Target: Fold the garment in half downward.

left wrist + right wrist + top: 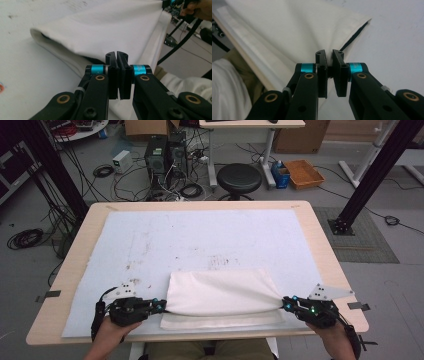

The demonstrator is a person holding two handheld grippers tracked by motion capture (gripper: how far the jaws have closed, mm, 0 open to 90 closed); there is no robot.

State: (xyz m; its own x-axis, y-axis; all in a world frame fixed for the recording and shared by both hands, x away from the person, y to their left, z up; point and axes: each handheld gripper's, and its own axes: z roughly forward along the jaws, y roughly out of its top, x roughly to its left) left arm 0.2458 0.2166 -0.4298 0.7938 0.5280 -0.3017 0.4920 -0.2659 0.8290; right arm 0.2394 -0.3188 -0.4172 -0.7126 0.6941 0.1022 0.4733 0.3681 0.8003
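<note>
With the left gripper and right gripper each clamped on a corner of the white cloth at the table's near edge, we keep equal tension for a square fold.

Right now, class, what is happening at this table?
A person holds a black two-jaw tool in each hand. The left tool and the right tool are each shut on an end of a folded white cloth, held taut between them above the pale blue mat near the wooden table's front edge.
</note>
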